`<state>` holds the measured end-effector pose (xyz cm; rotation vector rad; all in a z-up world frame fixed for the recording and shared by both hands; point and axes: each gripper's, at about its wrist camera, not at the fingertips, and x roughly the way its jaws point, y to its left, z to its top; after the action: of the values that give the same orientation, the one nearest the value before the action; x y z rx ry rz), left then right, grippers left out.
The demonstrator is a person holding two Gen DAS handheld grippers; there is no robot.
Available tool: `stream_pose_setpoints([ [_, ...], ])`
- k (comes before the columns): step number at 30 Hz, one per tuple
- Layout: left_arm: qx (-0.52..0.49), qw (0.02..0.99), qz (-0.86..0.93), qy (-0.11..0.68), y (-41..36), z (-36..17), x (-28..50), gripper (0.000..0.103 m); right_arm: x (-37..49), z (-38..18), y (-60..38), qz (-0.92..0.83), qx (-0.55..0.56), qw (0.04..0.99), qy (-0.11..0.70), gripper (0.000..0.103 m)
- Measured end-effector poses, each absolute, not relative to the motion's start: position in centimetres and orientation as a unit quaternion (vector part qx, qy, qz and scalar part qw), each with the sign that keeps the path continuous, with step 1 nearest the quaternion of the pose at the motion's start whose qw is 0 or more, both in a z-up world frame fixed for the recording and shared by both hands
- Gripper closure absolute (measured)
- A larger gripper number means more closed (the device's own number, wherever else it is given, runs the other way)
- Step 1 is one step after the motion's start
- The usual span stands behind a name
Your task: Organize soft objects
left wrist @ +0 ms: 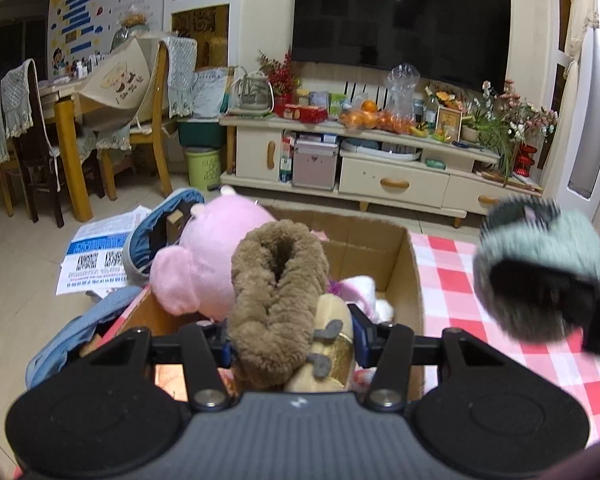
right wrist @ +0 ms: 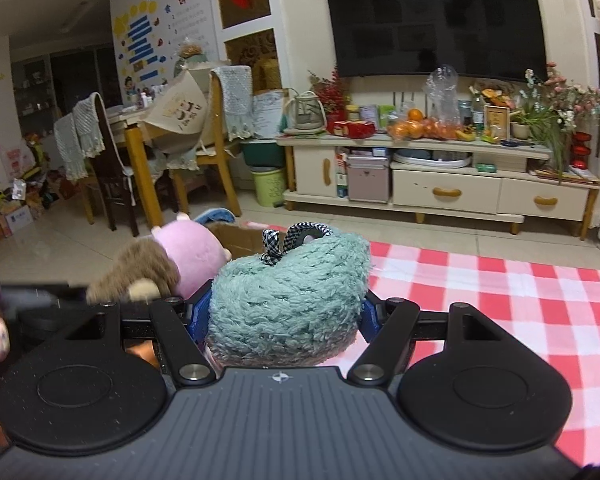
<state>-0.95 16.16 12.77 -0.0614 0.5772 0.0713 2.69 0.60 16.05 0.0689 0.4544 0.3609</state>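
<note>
The left gripper (left wrist: 290,340) is clamped on a brown fleecy slipper (left wrist: 278,300), its blue pads pressed into the pile on both sides, and a tan soft toy with a gold band (left wrist: 332,344) is wedged against the slipper at its three o'clock side, between the same jaws. The slipper stands toe-up over the open cardboard box (left wrist: 400,264), which sits at the left edge of a red-and-white checked cloth (left wrist: 460,272). Inside the box, at about ten o'clock from the slipper, a big pink plush toy (left wrist: 204,256) leans against the wall, and a small white and purple plush (left wrist: 364,292) lies just beside the slipper at two o'clock.

The right gripper (right wrist: 286,312) is closed around a teal fleecy slipper (right wrist: 288,300), jaws spread wide to take its bulk, with a black-and-white gingham bow (right wrist: 276,246) at the twelve o'clock end. In the left wrist view this slipper hangs blurred at three o'clock, above the cloth and to the right of the box. In the right wrist view the brown slipper and pink toy sit at nine to ten o'clock.

On the floor at nine o'clock from the box lie blue denim garments (left wrist: 152,232) and a printed sheet (left wrist: 96,256).
</note>
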Motion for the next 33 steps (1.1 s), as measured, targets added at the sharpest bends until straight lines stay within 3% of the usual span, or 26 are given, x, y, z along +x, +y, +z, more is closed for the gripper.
stream_pose_setpoints([
  [18, -0.028, 0.941, 0.029, 0.337, 15.6, 10.0, 0.6, 0.047, 9.1, 14.9, 4.2, 0.203, 0.024, 0.951, 0.233, 0.016],
  [20, -0.022, 0.939, 0.027, 0.342, 15.4, 9.7, 0.8, 0.045, 9.6, 14.6, 4.6, 0.206, 0.029, 0.95, 0.234, 0.01],
  [22, -0.013, 0.938, 0.03, 0.344, 15.2, 9.5, 0.8, 0.039, 10.1, 14.2, 5.1, 0.208, 0.034, 0.95, 0.231, 0.004],
  [29, 0.003, 0.941, 0.042, 0.336, 15.1, 9.8, 0.8, 0.004, 9.2, 14.6, 3.4, 0.182, 0.082, 0.955, 0.22, 0.004],
  [33, 0.023, 0.945, 0.044, 0.323, 14.4, 10.3, 0.4, 0.001, 6.5, 15.6, 1.5, 0.152, 0.103, 0.962, 0.201, 0.004],
])
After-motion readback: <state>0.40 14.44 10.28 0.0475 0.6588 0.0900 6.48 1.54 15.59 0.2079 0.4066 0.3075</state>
